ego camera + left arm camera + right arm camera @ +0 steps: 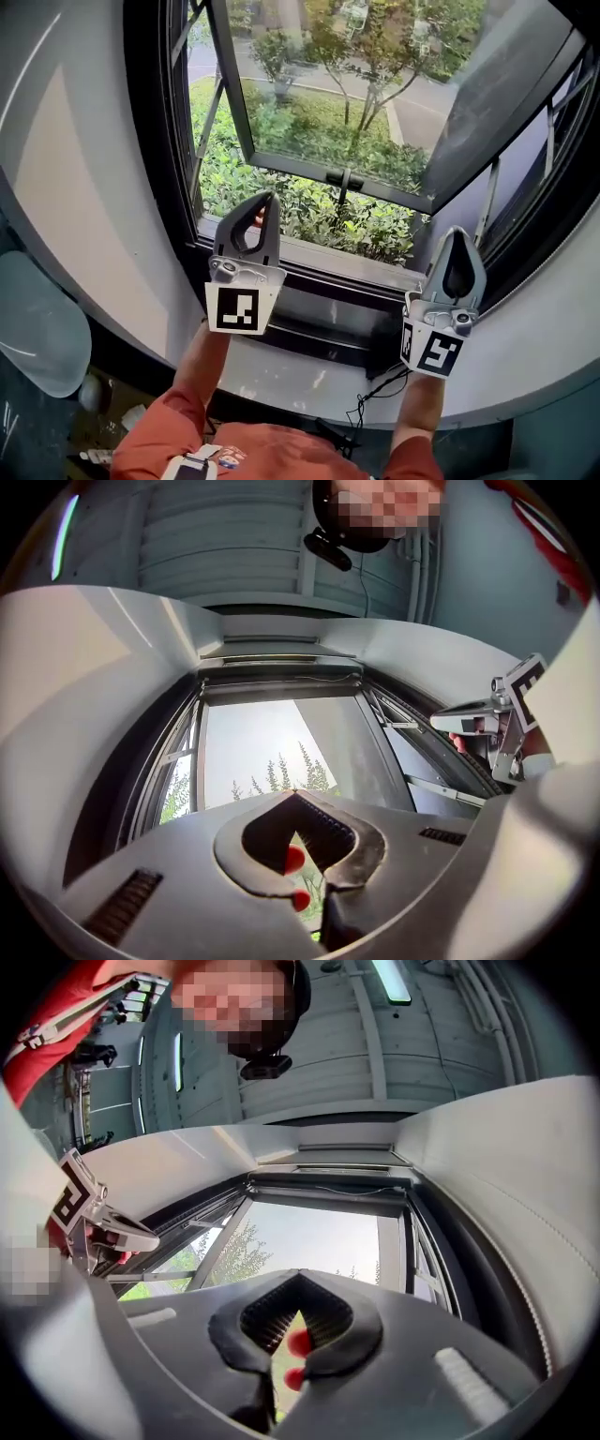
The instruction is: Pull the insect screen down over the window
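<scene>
Jaws of the left hand-held gripper (266, 199) are seen fully closed, tip against tip, with nothing held between them. The same is recorded for the right hand-held gripper (457, 234). Both are held up before the window frame (150, 187), over the sill (328, 259), well apart from each other. The glazed sash (375, 112) is swung outward, and shrubs (319, 211) are visible beneath it. The insect screen (281, 684) is made out only as a dark rail across the top of the opening, apart from both hand-held grippers. The opening below it is left uncovered.
</scene>
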